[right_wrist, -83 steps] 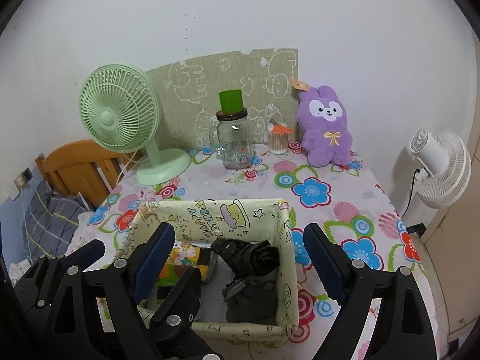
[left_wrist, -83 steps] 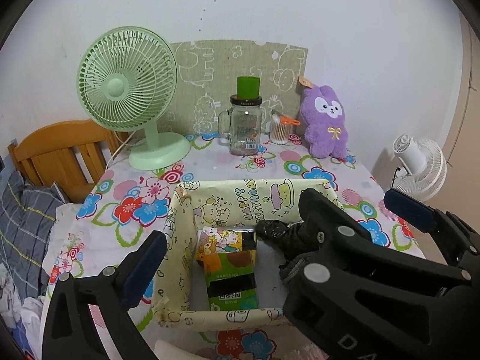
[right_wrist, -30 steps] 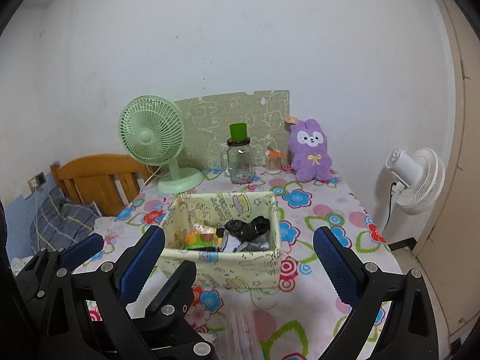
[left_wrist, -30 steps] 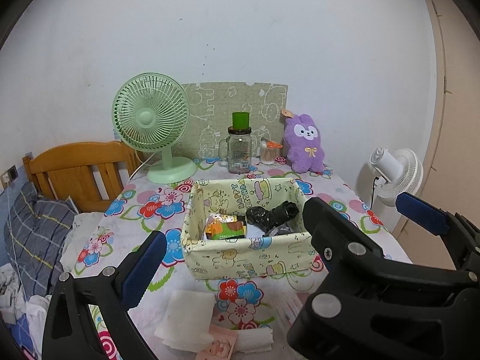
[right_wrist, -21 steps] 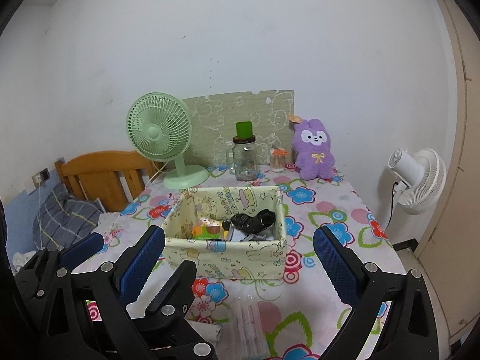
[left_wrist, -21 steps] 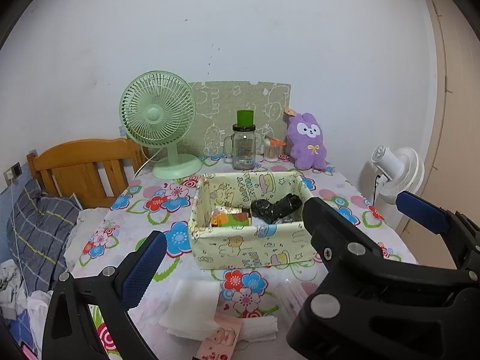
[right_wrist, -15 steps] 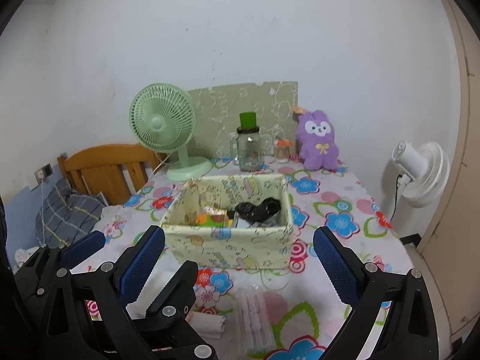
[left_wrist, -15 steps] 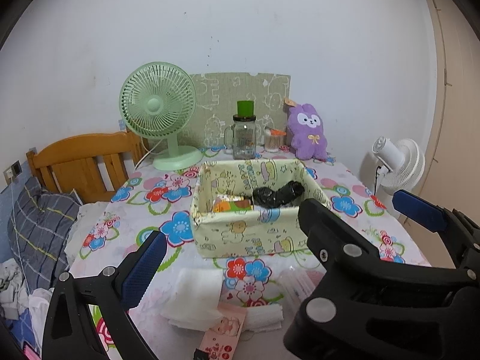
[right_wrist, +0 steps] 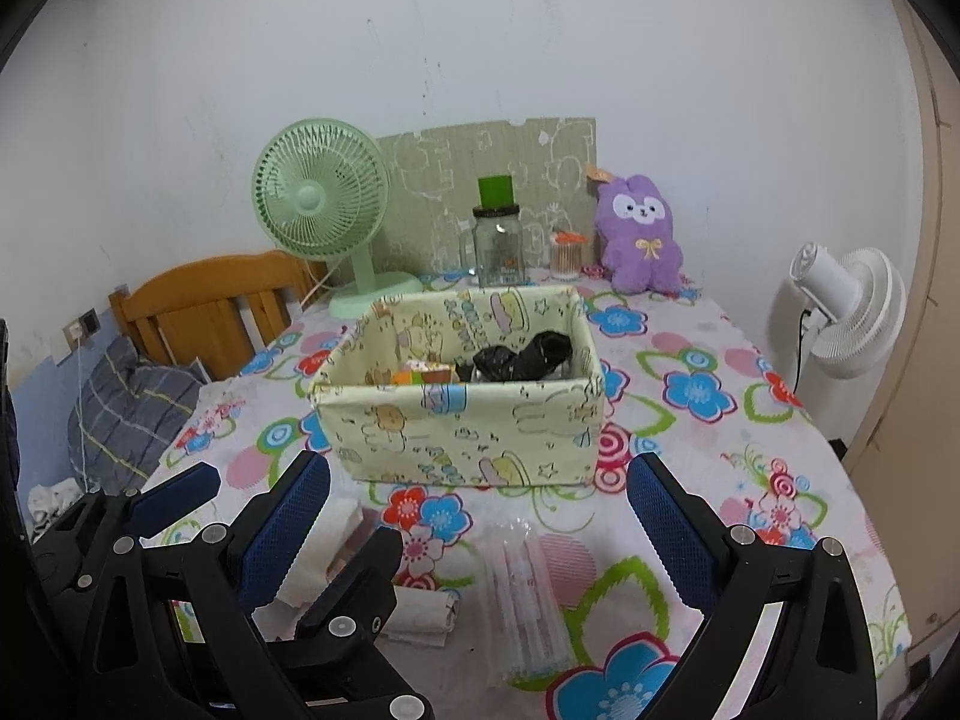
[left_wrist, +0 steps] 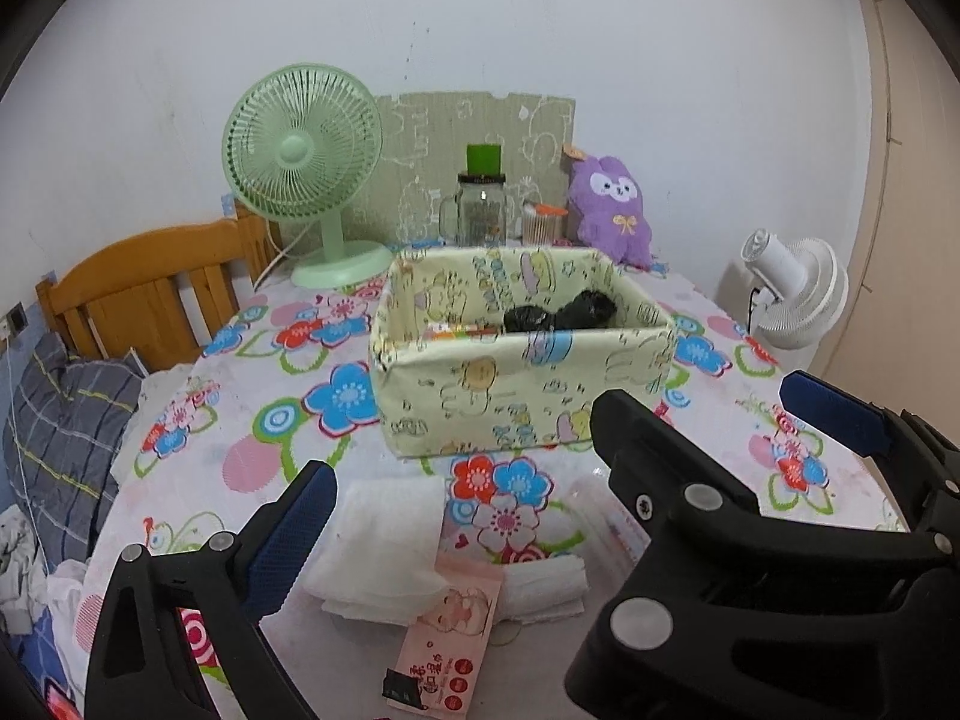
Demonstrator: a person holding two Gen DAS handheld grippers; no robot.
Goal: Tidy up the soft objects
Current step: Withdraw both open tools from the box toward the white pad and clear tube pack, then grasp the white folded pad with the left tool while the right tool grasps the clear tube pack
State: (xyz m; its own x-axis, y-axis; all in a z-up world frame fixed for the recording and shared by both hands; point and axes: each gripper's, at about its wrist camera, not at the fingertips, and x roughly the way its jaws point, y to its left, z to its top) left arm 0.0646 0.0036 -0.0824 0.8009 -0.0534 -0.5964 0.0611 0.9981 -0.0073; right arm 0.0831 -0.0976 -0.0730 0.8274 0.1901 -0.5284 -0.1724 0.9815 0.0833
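A pale yellow fabric basket (left_wrist: 516, 402) (right_wrist: 462, 432) stands mid-table, holding a black soft bundle (left_wrist: 558, 315) (right_wrist: 522, 360) and an orange-green packet (right_wrist: 423, 373). In front of it lie folded white cloths (left_wrist: 384, 540), a pink packet (left_wrist: 450, 642) and a clear plastic pack (right_wrist: 528, 594). A purple plush (left_wrist: 609, 210) (right_wrist: 639, 234) sits at the back. My left gripper (left_wrist: 558, 486) is open and empty above the cloths. My right gripper (right_wrist: 480, 534) is open and empty above the clear pack.
A green fan (left_wrist: 306, 162), a glass jar with a green lid (left_wrist: 480, 204) and a small cup (left_wrist: 543, 222) stand at the back by a cardboard panel. A wooden headboard (left_wrist: 144, 294) and bedding are left; a white fan (left_wrist: 792, 288) is right.
Both grippers have pulled back and up from the basket toward the table's near edge. The cloths, pink packet and clear pack have come into view. Both stay open.
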